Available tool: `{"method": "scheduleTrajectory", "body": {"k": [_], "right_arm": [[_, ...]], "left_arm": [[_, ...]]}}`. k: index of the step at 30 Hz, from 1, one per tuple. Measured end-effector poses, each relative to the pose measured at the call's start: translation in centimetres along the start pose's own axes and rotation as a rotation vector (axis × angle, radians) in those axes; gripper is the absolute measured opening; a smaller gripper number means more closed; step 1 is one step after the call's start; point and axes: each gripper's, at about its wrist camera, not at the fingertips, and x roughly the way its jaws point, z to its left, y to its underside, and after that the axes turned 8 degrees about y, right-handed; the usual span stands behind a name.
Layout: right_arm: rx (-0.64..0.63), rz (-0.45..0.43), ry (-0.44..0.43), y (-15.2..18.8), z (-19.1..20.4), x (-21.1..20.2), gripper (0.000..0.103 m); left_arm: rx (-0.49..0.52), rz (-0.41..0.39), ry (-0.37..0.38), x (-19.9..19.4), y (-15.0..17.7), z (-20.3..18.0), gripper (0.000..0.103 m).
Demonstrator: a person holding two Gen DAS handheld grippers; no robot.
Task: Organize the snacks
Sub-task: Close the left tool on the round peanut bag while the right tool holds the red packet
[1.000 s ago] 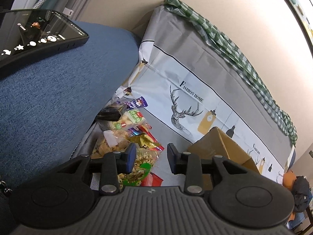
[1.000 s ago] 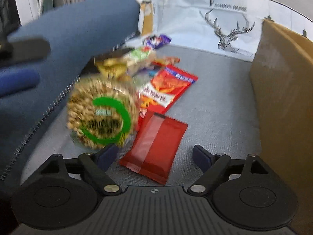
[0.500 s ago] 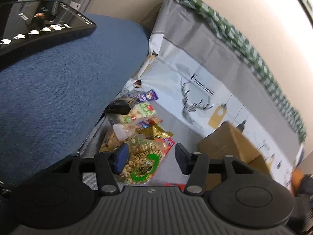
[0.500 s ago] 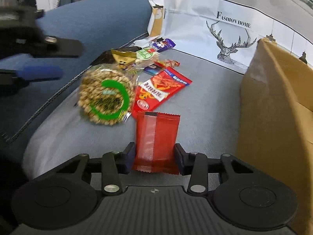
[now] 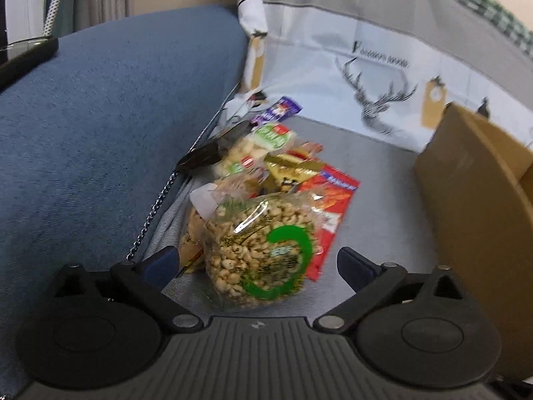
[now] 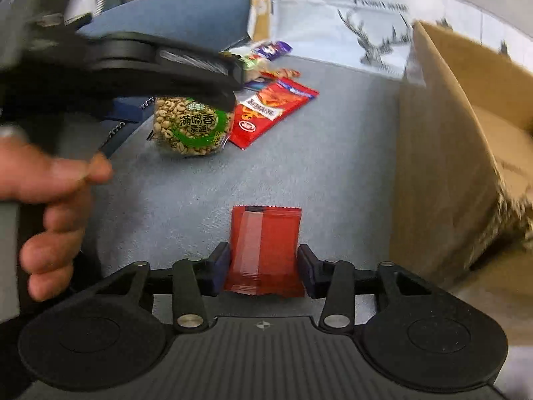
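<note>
A clear bag of puffed grains with a green ring label (image 5: 263, 253) lies on the grey cushion, also in the right wrist view (image 6: 191, 126). My left gripper (image 5: 258, 263) is open with its fingers on either side of the bag's near end. My right gripper (image 6: 263, 266) is shut on a plain red packet (image 6: 265, 246), held above the cushion. Behind the bag lies a pile of snacks: a red-orange packet (image 5: 328, 196), a gold packet (image 5: 293, 165), a green-labelled bag (image 5: 263, 143) and a purple packet (image 5: 279, 111).
An open cardboard box (image 6: 466, 153) stands at the right, also in the left wrist view (image 5: 479, 193). A blue sofa arm (image 5: 100, 133) rises on the left. A grey-white cloth with a deer print (image 5: 376, 100) covers the sofa back. A hand (image 6: 46, 200) holds the left gripper.
My left gripper has dropped toward the grain bag and opened wide around it. My right gripper has closed on the red packet and lifted it off the cushion.
</note>
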Motion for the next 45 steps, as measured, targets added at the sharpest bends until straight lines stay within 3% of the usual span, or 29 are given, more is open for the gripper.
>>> {"method": "scheduleTrajectory", "body": {"k": [4, 6, 7, 11, 13, 15, 19, 21, 23, 27, 31, 34, 40, 45], "right_arm": [[0.027, 0.041, -0.009, 0.0, -0.7, 1.0, 0.052], [0.030, 0.042, -0.012, -0.2, -1.0, 1.1, 0.052], [0.026, 0.041, -0.012, -0.2, -1.0, 1.2, 0.052], [0.022, 0.037, -0.011, -0.2, -0.9, 1.4, 0.052], [0.022, 0.036, -0.009, -0.1, -0.9, 1.3, 0.050], [0.027, 0.034, -0.006, -0.2, -0.7, 1.3, 0.048], [0.036, 0.034, -0.003, -0.2, -0.6, 1.2, 0.047], [0.035, 0.033, -0.002, -0.1, -0.5, 1.1, 0.047], [0.035, 0.034, -0.002, -0.1, -0.6, 0.9, 0.047], [0.043, 0.039, -0.005, 0.0, -0.7, 0.8, 0.048], [0.047, 0.040, -0.006, -0.1, -1.0, 0.8, 0.051], [0.051, 0.038, -0.006, 0.0, -1.0, 0.9, 0.051], [0.046, 0.040, -0.011, 0.1, -0.9, 1.0, 0.056], [0.038, 0.040, -0.013, 0.1, -0.7, 1.1, 0.058]], "left_arm": [[0.007, 0.021, -0.027, 0.9, 0.0, -0.1, 0.096], [0.001, 0.027, -0.027, 1.0, 0.0, 0.0, 0.084], [-0.009, 0.026, -0.019, 0.9, 0.0, 0.1, 0.070], [-0.054, -0.001, 0.037, -0.7, -0.4, 0.9, 0.040], [-0.075, 0.007, 0.097, -1.6, -0.5, 1.3, 0.029], [-0.087, 0.024, 0.167, -2.6, -0.5, 1.6, 0.026], [-0.114, 0.072, 0.317, -4.5, 0.0, 2.6, 0.026], [-0.129, 0.142, 0.385, -4.7, 0.4, 3.0, 0.026], [-0.148, 0.222, 0.401, -4.2, 0.8, 3.4, 0.027], [-0.204, 0.218, 0.308, -3.8, 0.9, 4.3, 0.049], [-0.202, 0.181, 0.205, -4.1, 1.1, 4.0, 0.088], [-0.168, 0.183, 0.174, -4.0, 1.1, 3.6, 0.090], [-0.074, 0.273, 0.111, -1.7, 1.2, 2.1, 0.098], [-0.081, 0.292, 0.112, -0.4, 1.5, 1.8, 0.098]]}}
